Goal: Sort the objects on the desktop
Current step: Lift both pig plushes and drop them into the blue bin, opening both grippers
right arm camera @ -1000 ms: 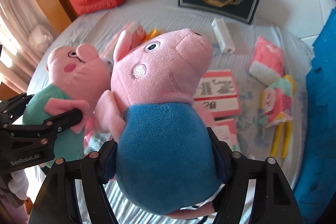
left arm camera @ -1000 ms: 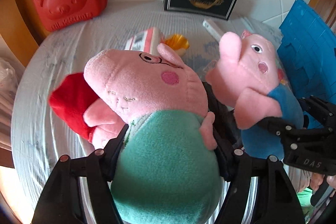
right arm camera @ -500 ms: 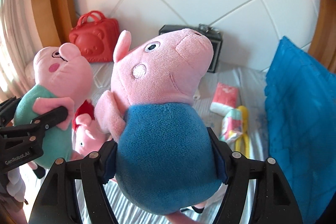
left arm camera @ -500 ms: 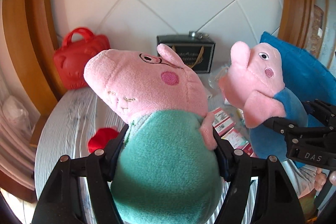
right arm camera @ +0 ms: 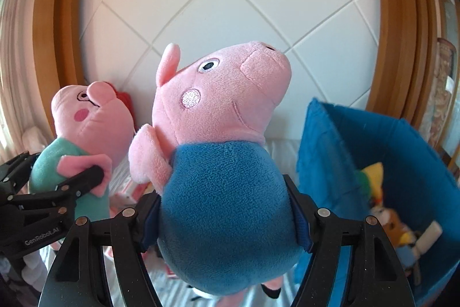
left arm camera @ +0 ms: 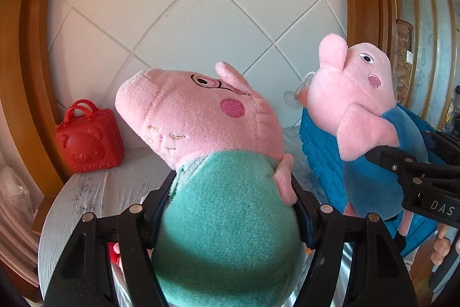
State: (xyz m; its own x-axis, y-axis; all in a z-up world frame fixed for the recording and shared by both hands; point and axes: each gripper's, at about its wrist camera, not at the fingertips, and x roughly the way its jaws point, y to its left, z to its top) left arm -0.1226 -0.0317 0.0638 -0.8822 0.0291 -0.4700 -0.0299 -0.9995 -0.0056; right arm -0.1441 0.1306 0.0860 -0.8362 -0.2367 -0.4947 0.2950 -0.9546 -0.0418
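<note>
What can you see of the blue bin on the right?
The blue bin looks soft and fuzzy, like fabric or felt, with upright walls and an open top. It stands on the striped cover at the right, by the white quilted panel. Inside lie several small toys, yellow, orange and white among them; I cannot tell what each is. The left wrist view shows its outer wall behind the blue-shirted pig plush. Whether the two touch is unclear.

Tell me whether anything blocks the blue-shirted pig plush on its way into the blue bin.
Nothing visible does. The right claw holds the blue-shirted pig plush up in the air, just left of the blue bin. The bin's top is open; toys lie at the bottom. The green-shirted pig plush is on the far side.
</note>
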